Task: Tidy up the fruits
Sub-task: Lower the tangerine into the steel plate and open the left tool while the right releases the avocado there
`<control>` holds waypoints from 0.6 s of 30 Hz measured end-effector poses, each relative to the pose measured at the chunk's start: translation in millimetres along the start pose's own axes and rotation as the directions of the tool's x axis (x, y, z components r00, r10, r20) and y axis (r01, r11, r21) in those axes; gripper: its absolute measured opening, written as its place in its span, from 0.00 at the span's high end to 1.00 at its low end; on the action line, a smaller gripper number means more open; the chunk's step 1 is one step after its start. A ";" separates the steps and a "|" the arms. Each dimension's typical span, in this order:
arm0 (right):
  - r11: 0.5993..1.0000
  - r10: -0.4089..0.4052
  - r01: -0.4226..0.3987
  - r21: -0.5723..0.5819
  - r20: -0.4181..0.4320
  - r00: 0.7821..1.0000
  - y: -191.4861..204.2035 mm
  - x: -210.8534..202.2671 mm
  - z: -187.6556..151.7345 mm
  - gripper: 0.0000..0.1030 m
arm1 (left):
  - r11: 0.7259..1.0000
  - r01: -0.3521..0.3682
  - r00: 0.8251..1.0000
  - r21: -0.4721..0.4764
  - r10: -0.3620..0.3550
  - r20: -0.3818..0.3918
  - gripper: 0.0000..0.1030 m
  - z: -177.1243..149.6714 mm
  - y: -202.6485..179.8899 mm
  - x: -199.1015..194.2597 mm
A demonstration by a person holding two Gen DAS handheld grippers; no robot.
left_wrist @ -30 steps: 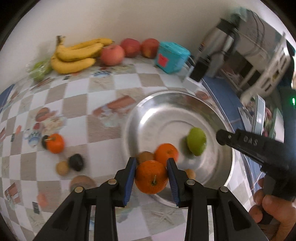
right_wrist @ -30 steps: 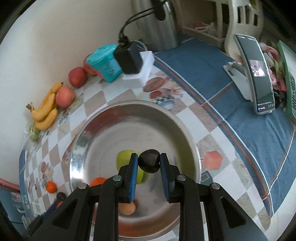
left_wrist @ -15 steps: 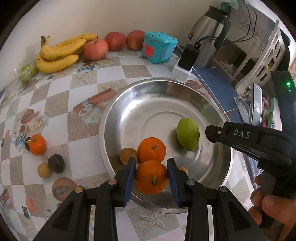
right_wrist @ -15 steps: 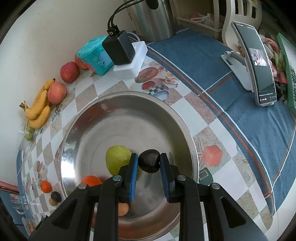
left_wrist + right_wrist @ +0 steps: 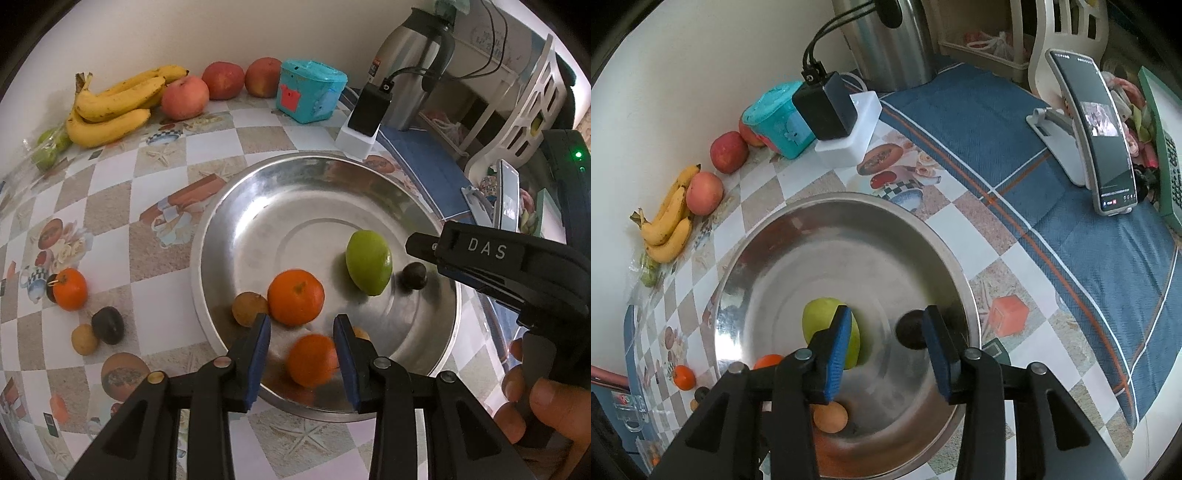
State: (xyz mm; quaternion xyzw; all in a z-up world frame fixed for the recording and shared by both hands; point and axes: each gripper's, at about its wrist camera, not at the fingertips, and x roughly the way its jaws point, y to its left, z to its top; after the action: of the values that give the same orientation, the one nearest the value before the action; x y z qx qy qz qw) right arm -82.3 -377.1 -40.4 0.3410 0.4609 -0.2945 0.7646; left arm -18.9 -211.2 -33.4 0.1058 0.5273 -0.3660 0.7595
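Having just been opening the left tool (image 5: 302,325) over the near side of the metal bowl (image 5: 194,266), now holding it spread, clear of the blurred orange (image 5: 312,360) lying between its pads inside the bowl. Having just been opening the right tool (image 5: 886,317) too, holding it spread, with the dark round fruit (image 5: 911,329) down on the bowl floor just beside its right-hand pad and the green fruit (image 5: 818,317) partly behind the other pad. Risking, by the look of it, a rolling orange: smearing in the picture, probably not yet settled, possibly bumping the other orange (image 5: 295,297) or the small brown fruit (image 5: 248,308) just ahead, though likely staying in thanks to the raised rim. Risking also a clipped fruit or a dragged bowl if pulling either tool away low, and a knock between the 2 tools, hanging near each other over the same dish. Working with tight room on the right: blue cloth (image 5: 1034,166), phone on its stand (image 5: 1104,136), charger block (image 5: 827,107) near the far rim. Finding open bench (image 5: 110,229) on the left, toward 3 loose fruits (image 5: 108,325) well apart from the bowl, and bananas (image 5: 114,107) and apples (image 5: 184,98) lining the wall. Lifting straight up before swinging left looking safest.
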 end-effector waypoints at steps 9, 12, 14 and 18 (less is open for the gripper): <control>1.000 0.013 -0.013 -0.007 0.025 1.000 1.6 -7.0 1.9 0.59 | 0.999 0.002 1.000 -0.053 -0.001 0.018 0.57 4.2 14.6 -8.4; 1.000 0.014 -0.014 -0.014 0.019 1.000 2.9 -5.5 1.3 0.59 | 0.995 -0.019 1.000 -0.102 0.022 0.022 0.56 6.2 28.9 -10.8; 1.000 0.015 -0.015 -0.021 0.016 1.000 5.2 -5.4 0.5 0.59 | 0.990 -0.038 0.999 -0.139 0.042 0.024 0.56 7.6 40.3 -12.5; 0.998 0.022 -0.021 -0.052 0.013 1.000 13.4 -6.5 -1.7 0.59 | 0.975 -0.086 0.995 -0.204 0.095 0.036 0.56 8.9 60.2 -19.0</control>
State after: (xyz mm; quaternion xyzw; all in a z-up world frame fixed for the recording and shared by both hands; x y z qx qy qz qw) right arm -75.6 -366.9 -31.7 0.3240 0.4596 -0.2763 0.7794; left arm 24.4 -164.9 -26.5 0.0437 0.5392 -0.2777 0.7939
